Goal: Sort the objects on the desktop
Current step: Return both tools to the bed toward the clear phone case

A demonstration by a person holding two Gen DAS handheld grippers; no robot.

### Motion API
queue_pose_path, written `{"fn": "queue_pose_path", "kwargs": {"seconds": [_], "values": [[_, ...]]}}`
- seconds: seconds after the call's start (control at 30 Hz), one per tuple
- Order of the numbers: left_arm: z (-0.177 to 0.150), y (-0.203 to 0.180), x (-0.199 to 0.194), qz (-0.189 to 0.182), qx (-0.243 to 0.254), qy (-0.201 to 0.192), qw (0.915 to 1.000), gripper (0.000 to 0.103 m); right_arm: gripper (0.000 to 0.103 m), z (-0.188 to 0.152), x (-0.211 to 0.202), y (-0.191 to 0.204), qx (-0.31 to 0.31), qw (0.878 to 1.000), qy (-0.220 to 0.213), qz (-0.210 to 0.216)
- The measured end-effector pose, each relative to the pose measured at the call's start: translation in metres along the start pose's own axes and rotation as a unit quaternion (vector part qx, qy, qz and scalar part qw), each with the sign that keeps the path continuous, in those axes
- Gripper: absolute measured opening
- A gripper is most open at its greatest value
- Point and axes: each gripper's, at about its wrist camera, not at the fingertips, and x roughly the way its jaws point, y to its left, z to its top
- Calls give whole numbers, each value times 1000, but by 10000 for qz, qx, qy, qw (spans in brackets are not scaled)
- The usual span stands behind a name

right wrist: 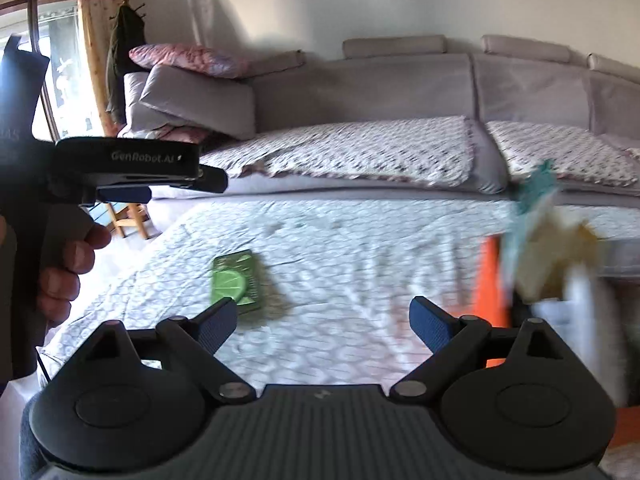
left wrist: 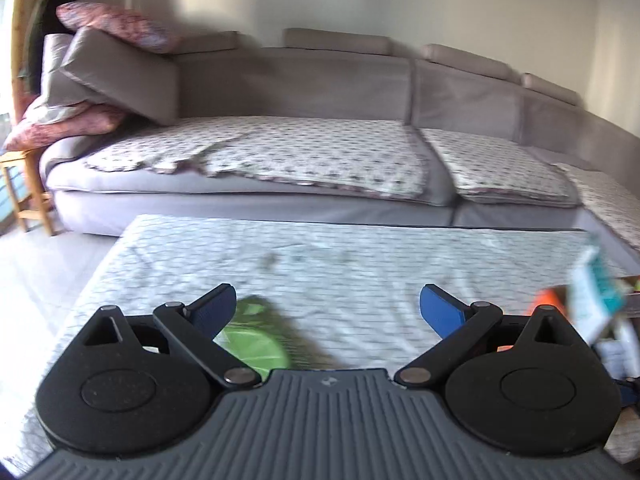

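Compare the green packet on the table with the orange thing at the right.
The green packet lies flat on the tablecloth; the orange thing stands upright. The packet shows a lime picture; the orange thing looks plain, though blurred. The packet sits alone; the orange thing stands among clutter. No gripper holds either.

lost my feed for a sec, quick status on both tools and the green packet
Left tool open, empty. Right tool open, empty. Green packet flat on the tablecloth, ungripped. Nothing between tools and packet.
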Motion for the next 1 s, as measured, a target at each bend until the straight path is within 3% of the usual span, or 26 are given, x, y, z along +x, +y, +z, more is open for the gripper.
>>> {"fn": "queue_pose_path", "kwargs": {"seconds": [0.17, 0.4, 0.63, 0.8, 1.0], "values": [[-2, 36, 30, 339, 47, -147, 9993, 97, 94, 8, 42, 14, 5, 9996, -239, -119], [5, 60, 103, 336, 285, -114, 9990, 88, 92, 35, 131, 16, -18, 9955, -747, -590], [11, 79, 172, 13, 368, 90, 9993, 87, 91, 47, 212, 2, -75, 9954, -475, -830], [14, 79, 209, -141, 377, 367, 9985, 80, 85, 54, 255, -9, 78, 9972, -101, -733], [6, 90, 210, -277, 384, 591, 9971, 80, 85, 58, 282, 2, -325, 9971, 65, -686]]}}
